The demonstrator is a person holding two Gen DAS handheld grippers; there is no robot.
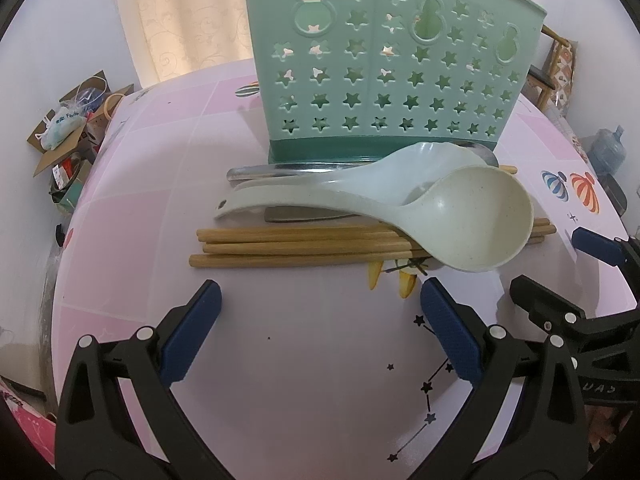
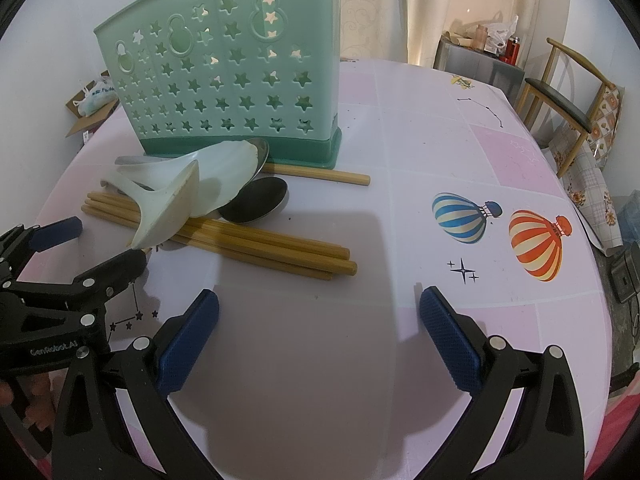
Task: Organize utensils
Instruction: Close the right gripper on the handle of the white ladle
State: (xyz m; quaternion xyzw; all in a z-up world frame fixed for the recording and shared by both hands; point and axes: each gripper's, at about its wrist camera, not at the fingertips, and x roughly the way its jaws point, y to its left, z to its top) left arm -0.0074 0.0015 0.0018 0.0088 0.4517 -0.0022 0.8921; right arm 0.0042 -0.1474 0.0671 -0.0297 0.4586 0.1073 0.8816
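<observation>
A green utensil holder [image 1: 384, 68] with star cut-outs stands on the pink table; it also shows in the right wrist view [image 2: 224, 80]. In front of it lie a cream ladle [image 1: 476, 220], a white rice paddle [image 1: 360, 184], a metal spoon [image 2: 256, 202] and several wooden chopsticks [image 1: 296, 248]. The chopsticks also show in the right wrist view [image 2: 272, 248]. My left gripper [image 1: 320, 300] is open and empty, just short of the chopsticks. My right gripper [image 2: 320, 308] is open and empty, to the right of the pile.
The table [image 2: 440, 152] carries balloon stickers [image 2: 536, 246]. A single chopstick [image 2: 320, 174] lies by the holder's base. A wooden chair [image 2: 568, 108] stands at the right. A cardboard box of clutter [image 1: 68, 136] sits beyond the left edge.
</observation>
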